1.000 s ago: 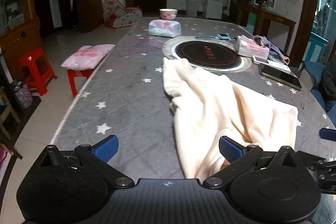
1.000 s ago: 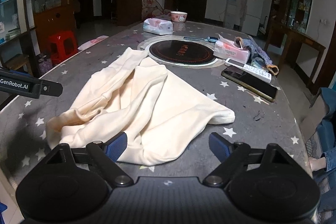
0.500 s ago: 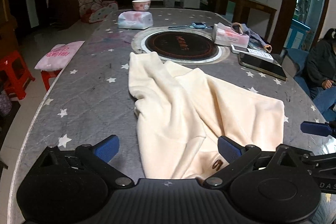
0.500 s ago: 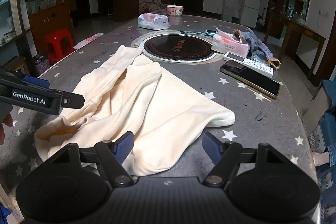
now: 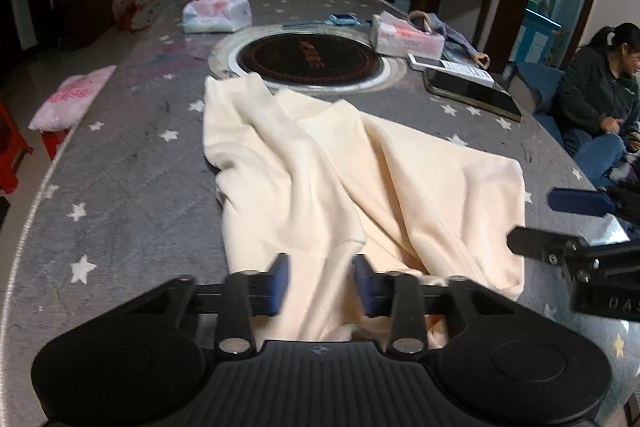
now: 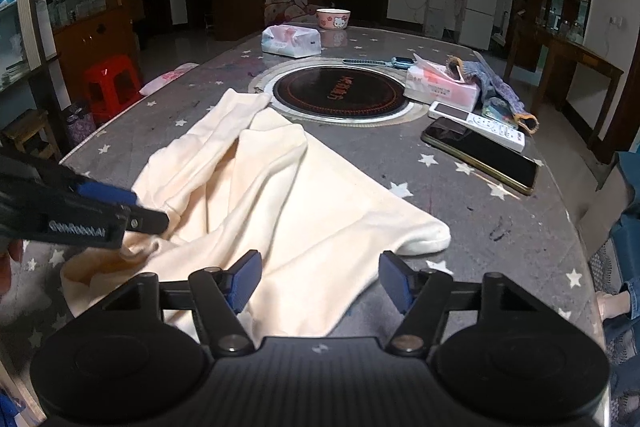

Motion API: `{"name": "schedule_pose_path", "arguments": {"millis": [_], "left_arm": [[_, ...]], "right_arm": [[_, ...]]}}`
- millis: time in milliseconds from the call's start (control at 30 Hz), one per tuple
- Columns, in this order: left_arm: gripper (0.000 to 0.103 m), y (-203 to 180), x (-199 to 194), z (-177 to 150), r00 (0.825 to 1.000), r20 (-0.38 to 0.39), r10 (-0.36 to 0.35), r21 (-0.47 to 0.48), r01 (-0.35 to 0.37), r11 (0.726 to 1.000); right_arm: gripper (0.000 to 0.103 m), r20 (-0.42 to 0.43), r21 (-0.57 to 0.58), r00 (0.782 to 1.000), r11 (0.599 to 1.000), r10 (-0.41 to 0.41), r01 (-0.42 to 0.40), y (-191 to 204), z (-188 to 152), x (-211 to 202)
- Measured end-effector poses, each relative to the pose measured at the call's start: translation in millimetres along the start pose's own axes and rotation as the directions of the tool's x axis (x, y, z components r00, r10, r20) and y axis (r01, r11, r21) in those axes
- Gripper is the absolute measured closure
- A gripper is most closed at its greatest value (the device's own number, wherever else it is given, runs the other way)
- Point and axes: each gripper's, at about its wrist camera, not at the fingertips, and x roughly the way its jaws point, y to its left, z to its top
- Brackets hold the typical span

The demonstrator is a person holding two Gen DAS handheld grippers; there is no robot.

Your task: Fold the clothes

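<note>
Cream garment point(image 5: 344, 183) spread crumpled across centre frame on star-patterned table point(image 5: 120, 195). Left gripper point(image 5: 320, 285) part-closed around near hem fold, not clamped. Right gripper point(image 6: 318, 281) wide open over near edge, holding nothing.

the garment point(image 5: 340, 179) is plain cream. the bench point(image 5: 132, 187) is mottled grey with white stars. the hob point(image 5: 308, 61) is black, ringed in silver. the bowl point(image 6: 333, 18) is pink with red print. the stool point(image 6: 110, 85) is red.
</note>
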Motion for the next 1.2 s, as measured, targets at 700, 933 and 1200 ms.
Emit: {"name": "schedule_pose_path", "arguments": {"millis": [700, 933, 1200], "left_arm": [[0.078, 6.7, 9.6, -1.2, 0.999, -0.024, -0.026, 0.02, 0.026, 0.999], [0.094, 16.7, -1.9, -2.3, 0.998, 0.005, -0.061, -0.014, 0.061, 0.998], [0.097, 37.4, -37.9, -7.2, 0.996, 0.071, -0.059, -0.095, 0.066, 0.993]], "right_arm": [[0.08, -0.11, 0.024, 0.984, 0.991, 0.137, -0.135, 32.1, 32.3, 69.2], [0.097, -0.067, 0.014, 0.992, 0.994, 0.107, -0.106, 24.9, 30.1, 56.7], [0.097, 0.012, -0.022, 0.999, 0.999, 0.036, -0.036, 0.5, 26.6, 0.7]]}}
